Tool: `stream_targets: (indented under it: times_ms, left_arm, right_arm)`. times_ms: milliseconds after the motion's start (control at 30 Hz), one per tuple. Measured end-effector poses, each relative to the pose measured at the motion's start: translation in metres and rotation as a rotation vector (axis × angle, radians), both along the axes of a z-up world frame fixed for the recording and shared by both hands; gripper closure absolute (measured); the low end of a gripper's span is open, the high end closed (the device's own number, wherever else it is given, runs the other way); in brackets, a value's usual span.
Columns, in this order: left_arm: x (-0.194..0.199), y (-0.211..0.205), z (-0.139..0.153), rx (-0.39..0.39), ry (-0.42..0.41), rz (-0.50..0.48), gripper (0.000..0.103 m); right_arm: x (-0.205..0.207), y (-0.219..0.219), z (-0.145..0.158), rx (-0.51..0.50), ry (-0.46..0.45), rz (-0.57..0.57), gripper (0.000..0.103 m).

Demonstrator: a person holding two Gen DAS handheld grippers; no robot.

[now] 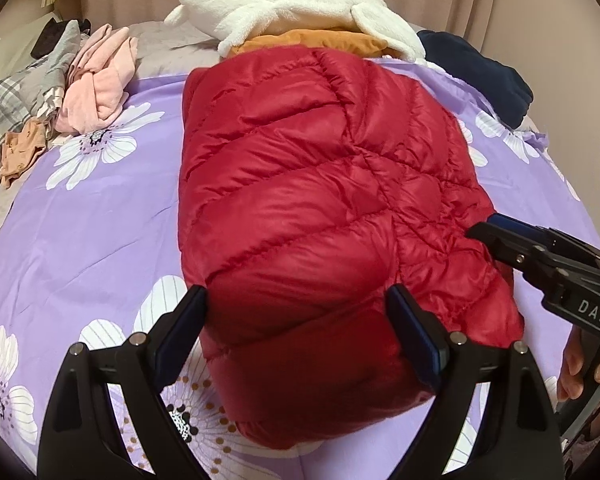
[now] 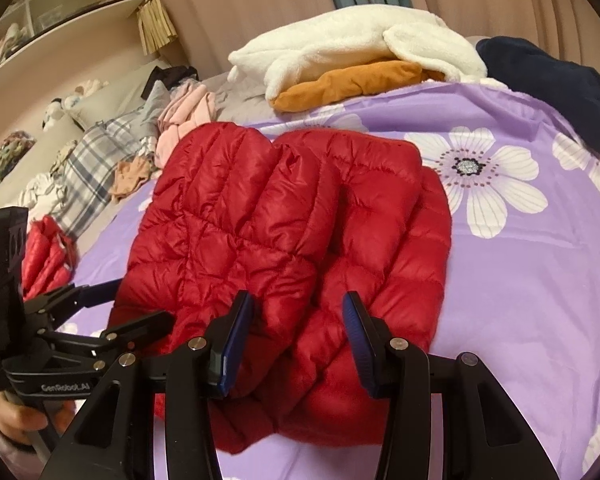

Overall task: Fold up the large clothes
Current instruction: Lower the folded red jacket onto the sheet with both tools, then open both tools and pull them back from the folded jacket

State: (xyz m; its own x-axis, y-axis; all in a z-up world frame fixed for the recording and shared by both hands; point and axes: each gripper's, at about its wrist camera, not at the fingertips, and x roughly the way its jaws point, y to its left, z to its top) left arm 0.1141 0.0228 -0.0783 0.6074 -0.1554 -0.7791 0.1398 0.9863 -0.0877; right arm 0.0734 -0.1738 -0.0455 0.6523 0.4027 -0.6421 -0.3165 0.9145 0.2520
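So in the left wrist view the red down jacket (image 1: 320, 200) sits as a folded bundle in the middle of the purple flowered bedsheet (image 1: 100, 240), long axis running from the near edge of the bed straight away toward the white fleece pile (image 1: 300, 8) at the far edge. The left gripper (image 1: 296, 320) straddles the bundle's near end, jaws spread wide with that end between them, pads not clearly squeezing; the right gripper (image 1: 484, 232) pokes in at the right-hand side. From the right wrist view the jacket (image 2: 284, 240) lies dead ahead and slightly left, the right gripper (image 2: 296, 332) roughly half open over the near puffy edge, not pinching as far as I can tell. Left gripper (image 2: 140, 304) sits at the jacket's left side. Both look equally near
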Motion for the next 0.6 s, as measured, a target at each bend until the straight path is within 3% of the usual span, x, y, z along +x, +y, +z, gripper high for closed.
stream_targets:
  times_ms: [600]
  left_arm:
    - [-0.023,0.002,0.022,-0.002,-0.053,0.017,0.013]
  right_arm:
    - [-0.018,-0.006,0.010,0.004,-0.015,-0.006,0.056]
